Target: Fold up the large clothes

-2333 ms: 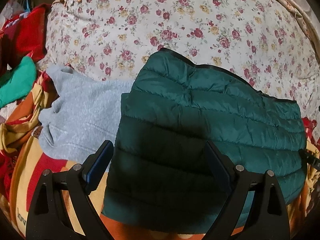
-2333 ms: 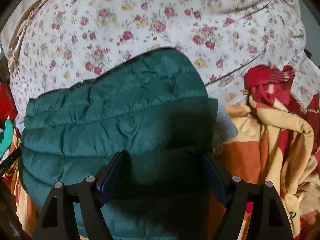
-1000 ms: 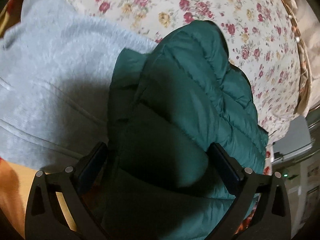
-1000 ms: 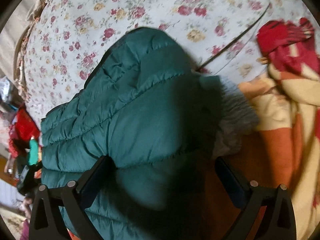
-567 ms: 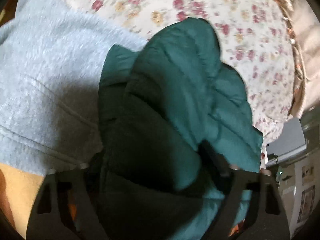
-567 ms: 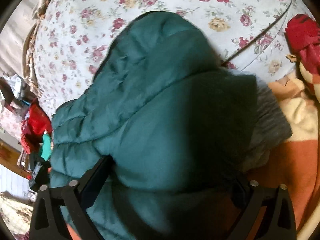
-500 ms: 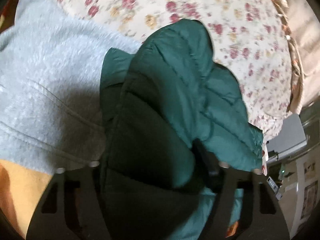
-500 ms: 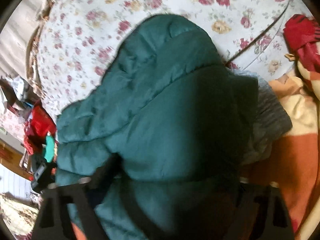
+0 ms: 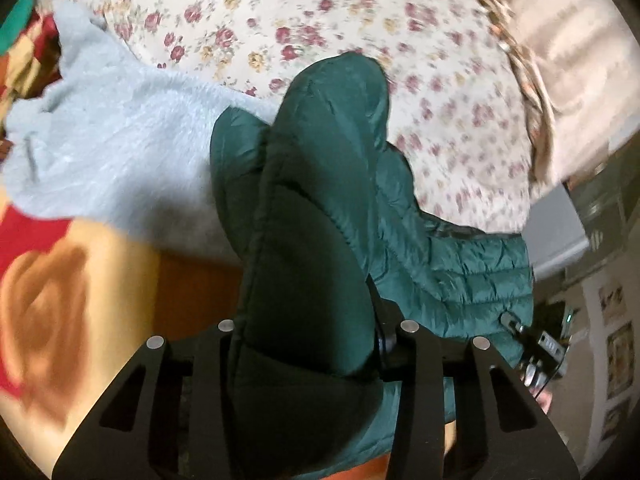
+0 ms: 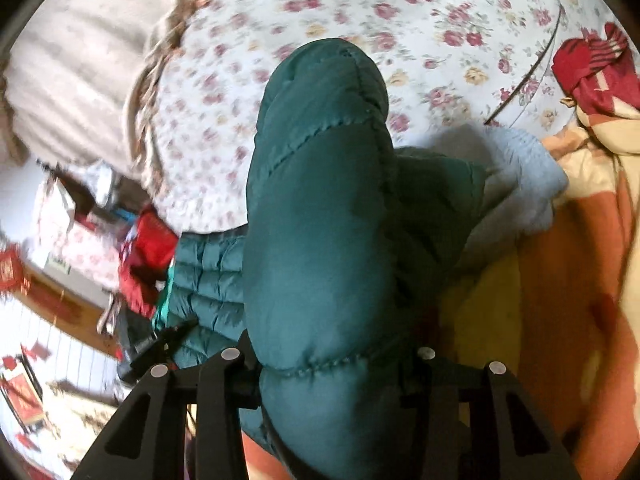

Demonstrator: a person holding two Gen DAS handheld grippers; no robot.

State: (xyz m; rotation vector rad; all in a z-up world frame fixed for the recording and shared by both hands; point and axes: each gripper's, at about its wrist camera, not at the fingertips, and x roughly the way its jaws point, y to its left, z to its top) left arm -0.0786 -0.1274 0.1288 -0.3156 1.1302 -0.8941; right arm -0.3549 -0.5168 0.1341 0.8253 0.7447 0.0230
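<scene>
A floral bedsheet covers the bed, an orange blanket nearest. The green puffer jacket is bunched upright over a grey fleece. Left tool and right tool each pinch its folds.

Bed cover: a white cotton sheet with small red and yellow roses, it fills the upper part of both views.
Bed edge: a beige quilted fabric with a braided fringe.
Blanket: an orange, yellow and red fleece blanket, below the sheet.
Wall: a pale wall with small framed pictures, at the right in the left wrist view.
Light: soft, indoor.
</scene>
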